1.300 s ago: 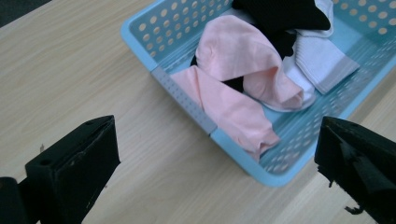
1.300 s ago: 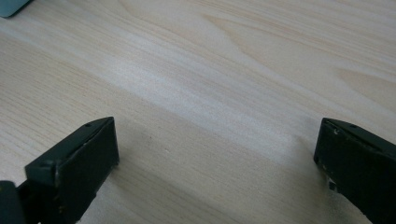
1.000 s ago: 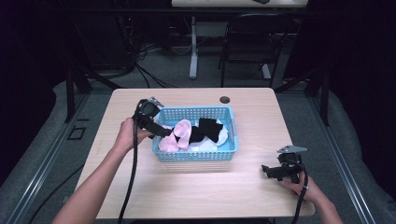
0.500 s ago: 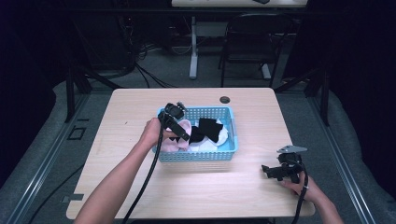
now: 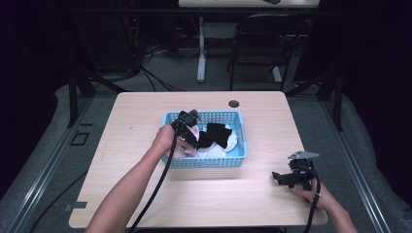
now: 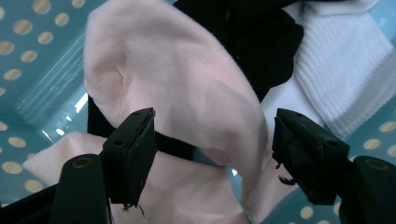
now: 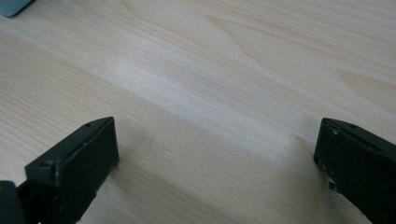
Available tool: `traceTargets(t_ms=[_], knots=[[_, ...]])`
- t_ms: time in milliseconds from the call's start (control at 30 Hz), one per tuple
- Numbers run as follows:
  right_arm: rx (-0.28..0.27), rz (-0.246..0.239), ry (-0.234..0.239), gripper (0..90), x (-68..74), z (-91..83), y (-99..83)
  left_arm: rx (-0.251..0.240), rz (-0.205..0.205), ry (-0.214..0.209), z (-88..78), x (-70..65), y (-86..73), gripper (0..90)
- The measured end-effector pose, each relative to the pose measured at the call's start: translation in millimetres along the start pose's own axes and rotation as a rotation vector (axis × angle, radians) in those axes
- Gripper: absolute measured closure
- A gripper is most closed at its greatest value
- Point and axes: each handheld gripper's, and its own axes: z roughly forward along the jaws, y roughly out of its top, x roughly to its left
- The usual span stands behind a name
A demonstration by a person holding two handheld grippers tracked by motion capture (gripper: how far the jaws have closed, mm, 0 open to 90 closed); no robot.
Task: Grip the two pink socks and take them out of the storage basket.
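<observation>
The left claw [image 6: 212, 149], its jaws just narrowing and not yet pinching, could grab the black sock [image 6: 252, 42] too, since it lies tangled beneath. The soft pink fabric sock [image 6: 177, 88] bulges between them inside the perforated blue plastic basket [image 5: 170, 120]. The right claw [image 7: 217, 163] rests agape over the wooden bench [image 7: 233, 70].

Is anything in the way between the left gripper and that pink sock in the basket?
Nothing visible. The left gripper is down in the blue basket, its jaws have just been closing, and the pink sock already bulges up between them. A black sock lies beyond, partly under the pink one, outside the jaws.
</observation>
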Motion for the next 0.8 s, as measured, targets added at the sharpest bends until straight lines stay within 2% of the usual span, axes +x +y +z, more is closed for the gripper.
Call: traceTargets(t_ms=[167, 233, 267, 300, 333, 367, 433, 800], knots=[[0.004, -0.004, -0.003, 0.0, -0.3, -0.2, 0.1, 0.007, -0.028, -0.009, 4.1, 4.6, -1.0, 52.7], [0.004, -0.004, -0.002, 0.0, -0.3, -0.1, 0.1, 0.015, -0.023, -0.008, 4.7, 5.5, -0.7, 56.0], [0.003, -0.003, 0.003, 0.0, -0.3, -0.1, 0.1, 0.010, -0.024, -0.002, 5.0, 5.5, -0.4, 63.7], [0.003, -0.003, 0.003, 0.0, -0.3, -0.1, 0.1, 0.010, -0.024, -0.002, 5.0, 5.5, -0.4, 67.5], [0.003, -0.003, 0.003, 0.0, -0.3, -0.1, 0.1, 0.010, -0.025, 0.000, 5.0, 5.5, -0.4, 67.5], [0.003, -0.003, 0.004, 0.0, -0.3, 0.0, 0.2, 0.012, -0.022, 0.007, 4.5, 5.7, -0.3, 75.3], [0.003, -0.003, 0.004, 0.0, -0.2, 0.0, 0.2, 0.010, -0.023, 0.008, 3.1, 5.7, -0.7, 80.7], [0.001, -0.001, 0.000, 0.0, 0.1, -0.1, 0.1, -0.016, -0.011, 0.007, -14.5, 8.3, -6.5, 84.1]])
